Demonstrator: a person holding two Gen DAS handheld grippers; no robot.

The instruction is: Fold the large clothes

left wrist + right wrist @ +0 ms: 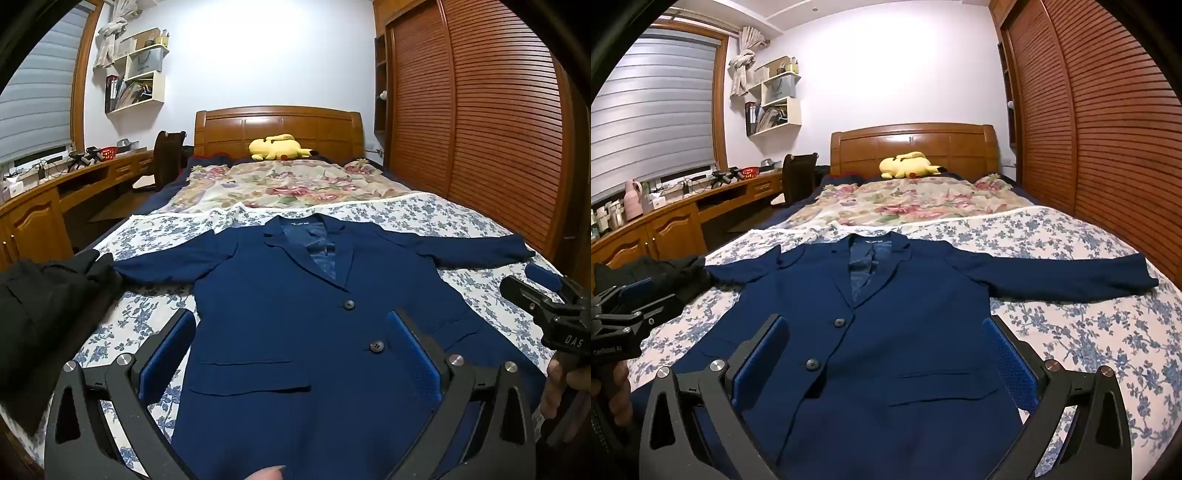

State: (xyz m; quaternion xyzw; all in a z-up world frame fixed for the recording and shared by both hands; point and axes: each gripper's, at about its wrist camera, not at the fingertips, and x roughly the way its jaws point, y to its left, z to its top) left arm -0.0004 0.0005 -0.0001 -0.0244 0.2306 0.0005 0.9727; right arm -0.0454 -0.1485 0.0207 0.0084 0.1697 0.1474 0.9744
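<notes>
The jacket (295,314) is lying flat on the bed (461,221), collar pointing toward the headboard (277,125), sleeves spread sideways; both the left gripper (291,343) and the right gripper (882,347) are hovering with jaws open.

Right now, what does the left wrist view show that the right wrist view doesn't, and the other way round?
Only the left wrist view shows the whole black garment heaped at the bed's edge; the right wrist view catches just part of it. Only the right wrist view shows the pink jug on the desk. Both share the navy blazer lying flat, front up, sleeves spread, on the blue-flowered sheet, the yellow plush toy by the headboard, and each gripper's jaws standing wide apart: left gripper, right gripper.
</notes>
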